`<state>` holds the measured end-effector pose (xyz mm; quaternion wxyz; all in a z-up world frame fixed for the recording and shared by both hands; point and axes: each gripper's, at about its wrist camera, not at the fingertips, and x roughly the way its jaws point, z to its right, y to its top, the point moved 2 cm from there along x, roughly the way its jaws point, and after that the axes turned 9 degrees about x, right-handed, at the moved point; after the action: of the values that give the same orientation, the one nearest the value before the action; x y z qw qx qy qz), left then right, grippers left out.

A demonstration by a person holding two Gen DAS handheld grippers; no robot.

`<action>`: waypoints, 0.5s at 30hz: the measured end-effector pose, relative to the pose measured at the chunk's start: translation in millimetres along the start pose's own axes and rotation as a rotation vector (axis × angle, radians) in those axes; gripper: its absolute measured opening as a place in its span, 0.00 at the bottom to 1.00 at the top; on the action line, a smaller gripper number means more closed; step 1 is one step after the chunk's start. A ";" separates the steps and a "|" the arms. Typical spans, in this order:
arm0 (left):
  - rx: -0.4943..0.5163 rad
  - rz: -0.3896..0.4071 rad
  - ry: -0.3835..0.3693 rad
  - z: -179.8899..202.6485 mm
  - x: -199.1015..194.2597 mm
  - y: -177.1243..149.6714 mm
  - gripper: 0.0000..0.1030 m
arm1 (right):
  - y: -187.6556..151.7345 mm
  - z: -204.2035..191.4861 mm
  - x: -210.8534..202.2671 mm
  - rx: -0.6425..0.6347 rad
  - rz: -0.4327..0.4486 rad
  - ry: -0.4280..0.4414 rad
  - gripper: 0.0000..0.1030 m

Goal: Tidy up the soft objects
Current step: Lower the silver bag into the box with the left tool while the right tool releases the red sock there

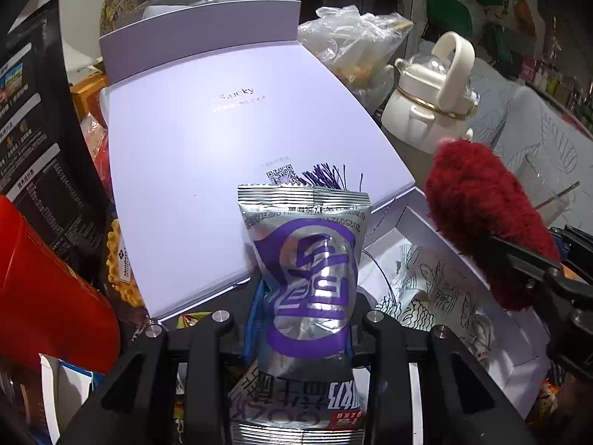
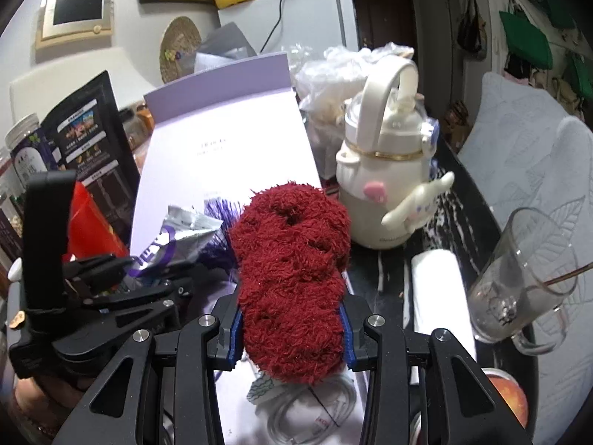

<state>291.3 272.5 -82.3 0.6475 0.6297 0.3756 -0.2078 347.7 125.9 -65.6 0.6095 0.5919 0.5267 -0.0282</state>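
Left hand-held gripper: its two black fingers squeeze a silver snack packet with purple letters. The packet stands up between the blue pads, top edge pointing away.

Right hand-held gripper: it is closed tight on a fluffy red sock. The sock is bunched into a fat roll that sticks up above the fingers.

Where the soft things are: both are up in the air over a pale purple box lid. The packet is on the left, the red sock on the right, near each other but not touching.

Purple box lid: it lies flat, with small writing and a square code printed on it. A purple tassel pokes out just behind the packet's top.

Open white box: it sits under the right side, with a white cable coiled inside.

White kettle bottle: it stands on the dark surface to the right of the lid, with a big loop handle.

Glass mug: it is on the far right, tilted in the view, with a thin stick in it.

Left side: a red box and a black food bag stand beside the lid.

Behind the lid: a crumpled clear plastic bag.
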 end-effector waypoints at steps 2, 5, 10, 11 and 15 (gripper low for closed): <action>0.013 -0.011 0.010 3.0 1.1 -0.7 0.34 | -1.1 1.8 3.2 0.016 -0.016 0.024 0.38; 0.005 -0.042 -0.008 4.3 7.9 0.1 0.38 | -2.1 2.2 5.4 0.015 -0.026 0.037 0.38; -0.050 -0.089 -0.050 -3.3 17.6 -1.0 0.39 | -4.8 5.0 12.7 0.028 -0.069 0.073 0.39; -0.045 -0.090 -0.048 -2.6 18.0 -1.0 0.39 | -5.5 5.5 14.2 0.030 -0.080 0.083 0.40; -0.038 -0.094 -0.039 -0.2 18.9 -1.0 0.39 | -7.4 5.1 18.9 0.034 -0.102 0.101 0.43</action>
<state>302.5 276.4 -97.1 0.6559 0.5950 0.3959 -0.2431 354.3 131.1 -84.7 0.5697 0.5753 0.5856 -0.0383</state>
